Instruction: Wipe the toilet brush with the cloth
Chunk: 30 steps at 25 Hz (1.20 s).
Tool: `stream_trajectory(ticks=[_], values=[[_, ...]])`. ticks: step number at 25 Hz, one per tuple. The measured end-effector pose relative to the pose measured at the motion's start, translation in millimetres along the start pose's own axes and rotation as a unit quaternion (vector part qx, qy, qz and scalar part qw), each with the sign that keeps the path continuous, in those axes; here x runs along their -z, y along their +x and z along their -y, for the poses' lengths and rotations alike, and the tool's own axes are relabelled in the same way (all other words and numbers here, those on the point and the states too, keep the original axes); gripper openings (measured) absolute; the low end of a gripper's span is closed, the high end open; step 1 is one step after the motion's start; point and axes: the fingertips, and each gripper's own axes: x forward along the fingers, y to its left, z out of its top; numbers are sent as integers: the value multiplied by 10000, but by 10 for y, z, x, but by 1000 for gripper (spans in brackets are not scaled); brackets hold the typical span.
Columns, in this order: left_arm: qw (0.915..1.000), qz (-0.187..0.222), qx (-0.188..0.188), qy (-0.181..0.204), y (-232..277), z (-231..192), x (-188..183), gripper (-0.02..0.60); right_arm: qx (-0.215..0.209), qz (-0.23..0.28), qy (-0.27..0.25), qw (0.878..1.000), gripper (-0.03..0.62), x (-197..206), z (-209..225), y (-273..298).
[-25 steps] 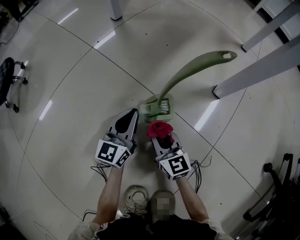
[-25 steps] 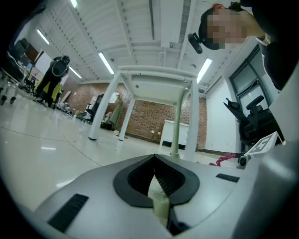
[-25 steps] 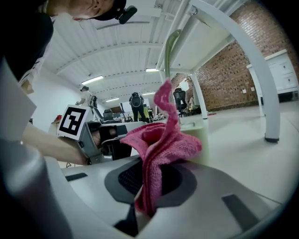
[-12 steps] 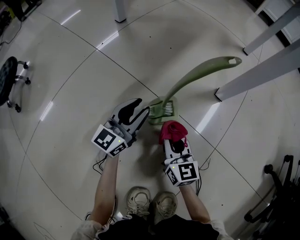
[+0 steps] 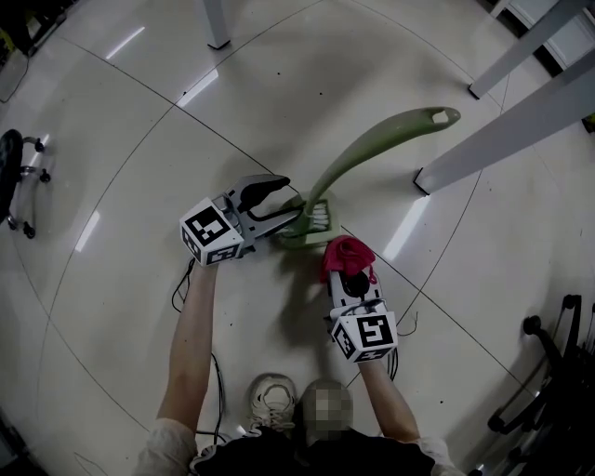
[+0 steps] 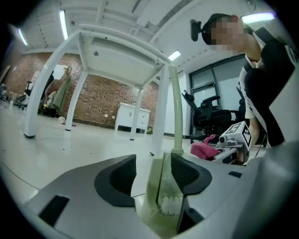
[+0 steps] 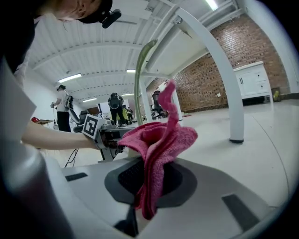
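A pale green toilet brush stands in its square holder (image 5: 311, 221) on the floor, its curved handle (image 5: 372, 149) rising to the upper right. My left gripper (image 5: 286, 202) points at the holder from the left. Its jaws are opening, and the holder (image 6: 163, 196) sits between them with a gap at the left pad. My right gripper (image 5: 347, 271) is just right of the holder and shut on a bunched pink cloth (image 5: 347, 251). The cloth (image 7: 159, 144) sticks up from between the pads, with the brush handle (image 7: 138, 84) behind it.
White table legs (image 5: 502, 130) cross the upper right and another leg (image 5: 216, 28) stands at the top. Office chair bases sit at the far left (image 5: 19, 177) and lower right (image 5: 548, 372). Cables (image 5: 191, 288) trail on the floor near the person's shoes (image 5: 270, 395).
My left gripper swung out to the left, turned to point rightward at the holder, and its jaws opened around it. My right gripper with the cloth shifted right and back.
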Motion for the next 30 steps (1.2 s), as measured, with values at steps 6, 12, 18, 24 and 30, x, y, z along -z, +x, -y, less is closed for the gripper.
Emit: stream_trajectory(ticks=[6, 12, 18, 24, 30], values=[[9973, -175, 661, -251, 114, 55, 83, 132, -104, -15, -48, 9999, 31, -10, 8, 58], [9983, 10, 473, -337, 143, 23, 61, 101, -196, -43, -85, 9998, 32, -30, 22, 116], [9986, 128, 252, -446, -84, 151, 101, 101, -111, -50, -430, 9990, 32, -99, 218, 210], [9970, 184, 345, -674, -271, 620, 174, 100, -70, -35, -703, 9975, 31, -283, 492, 496], [9968, 481, -36, -636, -391, 627, 46, 101, -60, 10, -735, 9973, 32, -364, 476, 448]])
